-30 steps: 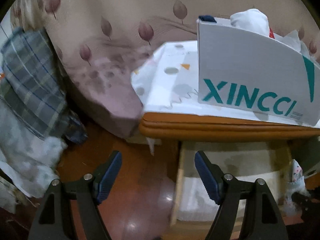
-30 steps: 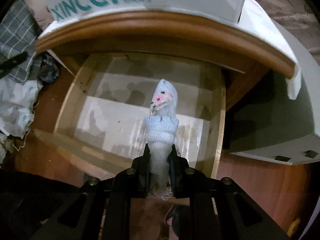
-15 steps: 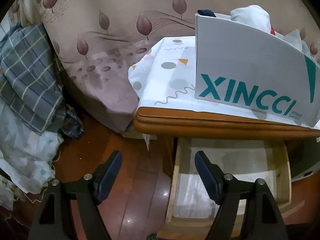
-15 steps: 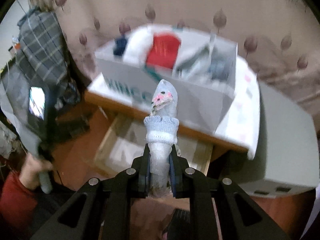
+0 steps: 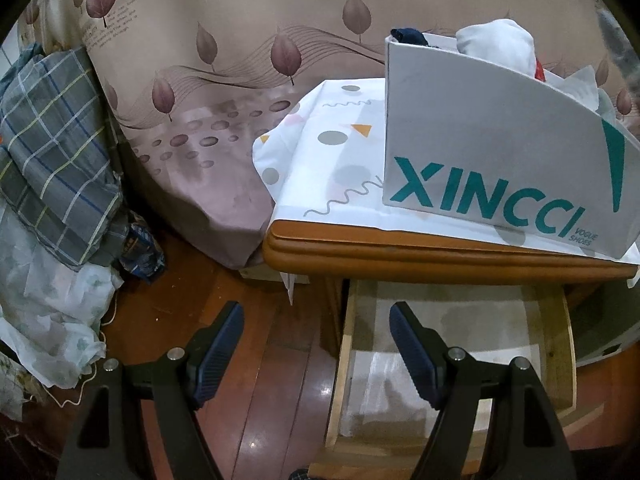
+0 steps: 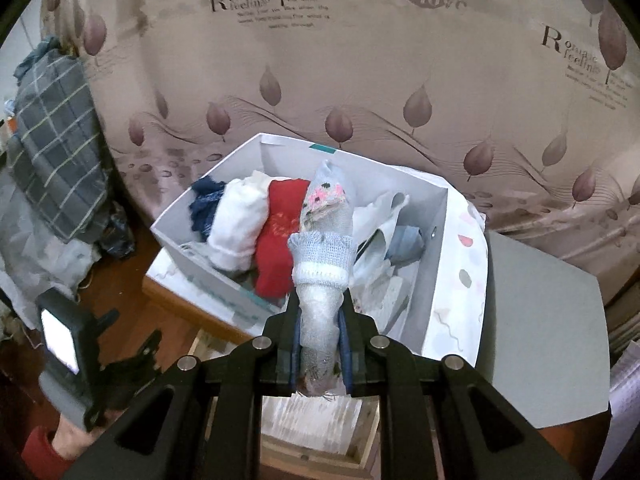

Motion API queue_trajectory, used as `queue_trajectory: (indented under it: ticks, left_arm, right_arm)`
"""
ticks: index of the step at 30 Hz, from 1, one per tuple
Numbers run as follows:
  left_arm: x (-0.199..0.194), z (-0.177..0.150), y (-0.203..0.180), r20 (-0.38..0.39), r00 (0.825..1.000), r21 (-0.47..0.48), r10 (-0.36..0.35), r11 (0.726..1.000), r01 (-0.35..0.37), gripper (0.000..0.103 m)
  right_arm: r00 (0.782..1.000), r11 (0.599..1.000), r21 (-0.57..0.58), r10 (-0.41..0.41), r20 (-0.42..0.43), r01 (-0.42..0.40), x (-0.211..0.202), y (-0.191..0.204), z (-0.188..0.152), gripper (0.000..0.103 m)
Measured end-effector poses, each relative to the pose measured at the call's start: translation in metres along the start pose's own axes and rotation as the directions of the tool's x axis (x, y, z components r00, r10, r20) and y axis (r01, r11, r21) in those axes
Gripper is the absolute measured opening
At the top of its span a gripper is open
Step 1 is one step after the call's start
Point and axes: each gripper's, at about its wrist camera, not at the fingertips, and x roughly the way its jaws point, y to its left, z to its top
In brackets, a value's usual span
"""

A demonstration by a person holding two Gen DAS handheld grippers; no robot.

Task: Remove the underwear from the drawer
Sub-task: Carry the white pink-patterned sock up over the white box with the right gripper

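Clamping a rolled pale-blue garment (image 6: 323, 256), right gripper (image 6: 320, 344) with jaws pressed tight on the roll's lower end; upper end, with a pink flower pattern, sticking out toward 12 o'clock. Held above the open white shoebox (image 6: 430, 264), clear of the drawer (image 6: 320, 432) seen at 6 o'clock, pulled out under the wooden tabletop (image 5: 400, 248). Inside the box: a red bundle (image 6: 278, 240) just at 9 o'clock of the roll, then a white bundle (image 6: 238, 224), then a navy one (image 6: 204, 204). Hovering with jaws wide apart and nothing between them, left gripper (image 5: 316, 344), over the wood floor (image 5: 256, 380) and the drawer's left rim (image 5: 340, 364). Drawer lining bare in the left wrist view. Plaid cloth (image 5: 52, 152) heaped at 9 o'clock.
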Motion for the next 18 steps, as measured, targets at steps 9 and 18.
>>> queue_trajectory:
  ticks: [9,18]
  left_arm:
    - [0.000,0.001,-0.003,0.001,1.000,0.005,-0.011,1.000,0.011,0.077]
    - [0.001,0.001,-0.005,-0.007,1.000,0.002,-0.022,1.000,0.022,0.077]
  right_arm:
    - [0.996,0.998,0.014,-0.054,-0.067,0.056,0.057,-0.002,0.017,0.015]
    - [0.991,0.994,-0.026,-0.109,-0.077,0.107,0.096,0.010,0.030,0.016]
